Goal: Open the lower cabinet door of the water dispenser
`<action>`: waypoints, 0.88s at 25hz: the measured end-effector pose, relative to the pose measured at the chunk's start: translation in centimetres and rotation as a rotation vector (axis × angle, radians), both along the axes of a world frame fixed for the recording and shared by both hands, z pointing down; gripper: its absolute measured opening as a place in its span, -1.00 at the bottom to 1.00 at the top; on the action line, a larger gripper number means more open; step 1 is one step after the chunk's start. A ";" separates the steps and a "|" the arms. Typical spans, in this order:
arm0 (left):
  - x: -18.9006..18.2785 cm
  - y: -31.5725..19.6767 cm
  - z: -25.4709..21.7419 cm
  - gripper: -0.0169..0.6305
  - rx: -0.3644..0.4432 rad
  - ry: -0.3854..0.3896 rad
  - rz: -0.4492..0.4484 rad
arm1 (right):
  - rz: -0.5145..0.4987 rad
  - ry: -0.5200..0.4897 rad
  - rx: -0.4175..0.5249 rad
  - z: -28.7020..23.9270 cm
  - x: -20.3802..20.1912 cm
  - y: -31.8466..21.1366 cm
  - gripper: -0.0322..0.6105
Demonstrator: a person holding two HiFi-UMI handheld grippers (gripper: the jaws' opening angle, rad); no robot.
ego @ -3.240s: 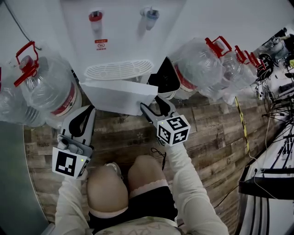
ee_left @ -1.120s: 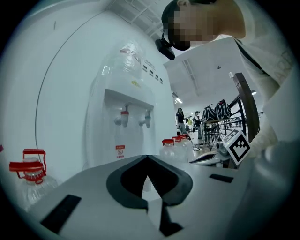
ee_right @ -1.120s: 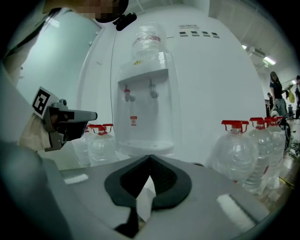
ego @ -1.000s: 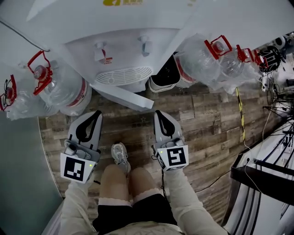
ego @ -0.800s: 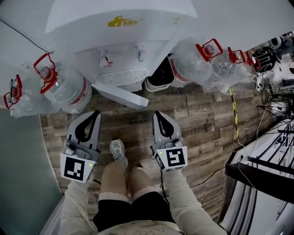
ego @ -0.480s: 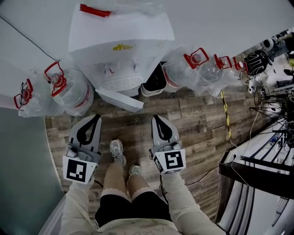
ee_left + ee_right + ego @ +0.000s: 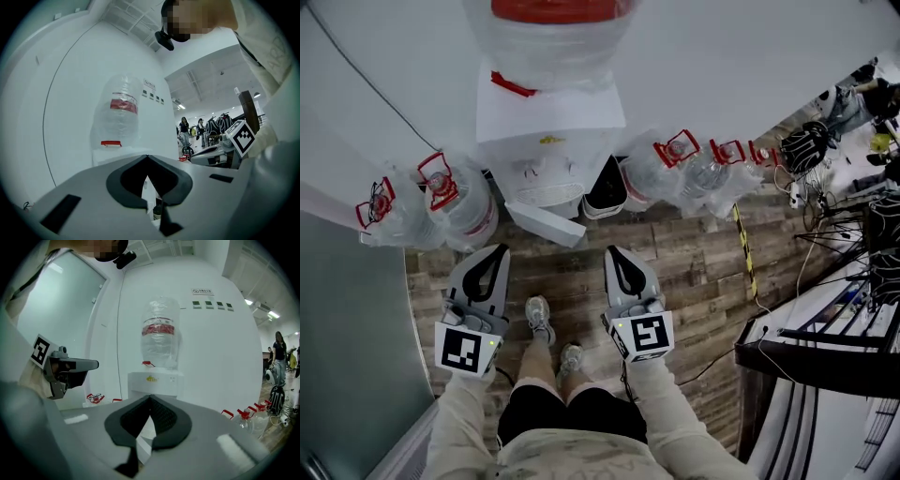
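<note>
Seemingly finished with the job, a person stands clear of the water dispenser (image 7: 548, 131), whose lower cabinet door (image 7: 546, 223) hangs swung out over the wooden floor (image 7: 694, 272). The left tongs (image 7: 495, 251) and right tongs (image 7: 614, 251) are held side by side, well apart from the door. Each has its jaws pressed together on nothing, a posture that suggests no further pull is needed. Only the head view shows the open door and the water jugs (image 7: 469, 211) crowding both sides of the dispenser. The gripper views, aimed nearly level, show instead the upturned bottle (image 7: 160, 333) on top of the machine. The left gripper view also catches bystanders (image 7: 183, 127) in the hall beyond.
</note>
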State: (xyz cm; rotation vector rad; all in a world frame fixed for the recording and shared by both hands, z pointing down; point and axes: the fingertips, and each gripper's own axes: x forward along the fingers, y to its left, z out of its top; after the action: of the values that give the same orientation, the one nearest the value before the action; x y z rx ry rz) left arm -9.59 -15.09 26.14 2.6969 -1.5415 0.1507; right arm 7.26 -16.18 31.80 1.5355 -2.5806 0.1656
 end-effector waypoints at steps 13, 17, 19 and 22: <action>-0.1 3.8 -9.0 -0.94 0.061 0.003 -0.007 | -0.014 0.000 0.064 -10.5 -0.2 3.5 -0.87; -0.4 5.0 -10.7 -0.94 0.083 0.003 -0.006 | -0.006 -0.014 0.080 -12.4 -0.3 4.7 -0.87; -0.3 5.6 -11.4 -0.94 0.091 0.000 -0.004 | -0.006 -0.018 0.086 -13.2 -0.2 5.1 -0.87; -0.2 6.3 -12.5 -0.94 0.113 -0.012 -0.006 | -0.008 -0.017 0.099 -14.5 0.0 5.7 -0.87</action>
State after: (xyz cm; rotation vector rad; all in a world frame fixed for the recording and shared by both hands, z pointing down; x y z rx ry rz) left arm -9.82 -8.78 13.65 2.7813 -1.6079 0.0827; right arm 7.22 -10.47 17.34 1.5624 -2.6451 0.0507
